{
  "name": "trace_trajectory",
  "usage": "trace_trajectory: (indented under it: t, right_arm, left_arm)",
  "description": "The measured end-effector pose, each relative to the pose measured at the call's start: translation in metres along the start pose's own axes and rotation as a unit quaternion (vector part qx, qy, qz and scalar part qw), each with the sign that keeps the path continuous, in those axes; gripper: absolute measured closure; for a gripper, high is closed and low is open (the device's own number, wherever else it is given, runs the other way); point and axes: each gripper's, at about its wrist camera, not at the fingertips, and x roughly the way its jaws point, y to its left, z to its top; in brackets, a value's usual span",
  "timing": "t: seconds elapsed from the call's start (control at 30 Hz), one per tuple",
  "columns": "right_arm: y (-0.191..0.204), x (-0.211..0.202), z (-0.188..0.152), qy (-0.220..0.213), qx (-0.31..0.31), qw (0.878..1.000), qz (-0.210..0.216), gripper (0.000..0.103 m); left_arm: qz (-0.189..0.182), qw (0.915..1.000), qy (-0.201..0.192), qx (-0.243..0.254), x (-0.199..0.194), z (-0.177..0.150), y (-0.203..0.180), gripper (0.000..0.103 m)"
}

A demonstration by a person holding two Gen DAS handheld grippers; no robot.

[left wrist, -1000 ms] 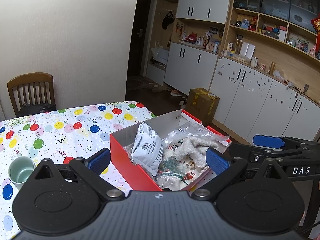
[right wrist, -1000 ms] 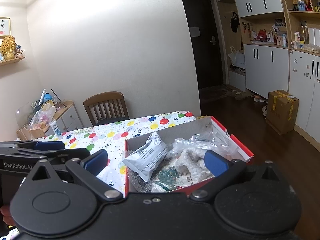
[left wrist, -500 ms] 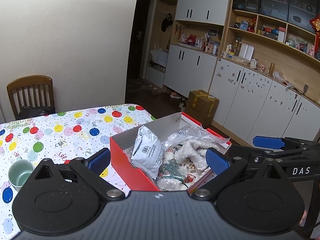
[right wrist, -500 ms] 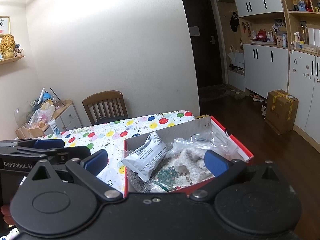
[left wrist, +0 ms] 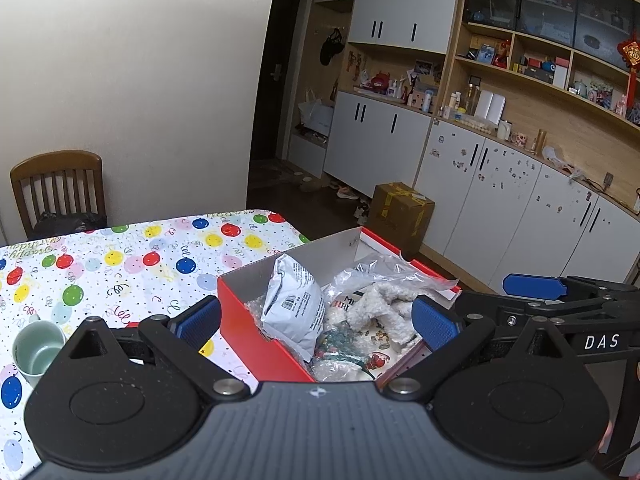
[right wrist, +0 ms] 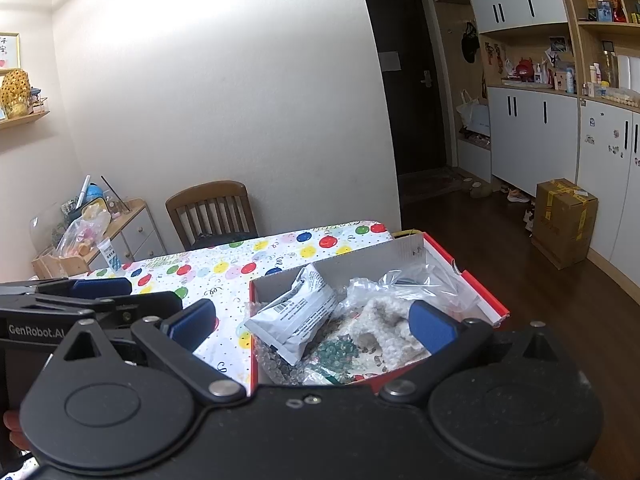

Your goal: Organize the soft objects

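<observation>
Left tool (left wrist: pixel 316 320): I hold it spread wide, empty.
Right tool (right wrist: pixel 312 320): likewise spread, empty.
Red cardboard box (left wrist: pixel 256 332): white fluffy cloth (left wrist: pixel 380 304) inside.

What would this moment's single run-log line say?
left gripper: open, empty | right gripper: open, empty | red box: holds soft items

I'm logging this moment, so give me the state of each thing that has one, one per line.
Left gripper: open, empty.
Right gripper: open, empty.
Red box: lidless, filled with soft items.
White pouch: sealed, leaning in the box.
Clear bag: crumpled.
Green cup: upright, looks empty.
</observation>
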Motion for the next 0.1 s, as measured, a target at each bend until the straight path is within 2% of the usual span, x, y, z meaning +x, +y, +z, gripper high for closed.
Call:
trace_trajectory:
  t: [0.1]
  right_arm:
    - [0.0001,0.0002,0.0001,0.001,0.000,1.000,-0.001,0.000]
  left_arm:
    - [0.001,1.0000,0.000,0.000,0.0004,-0.0003,0.0003,0.001]
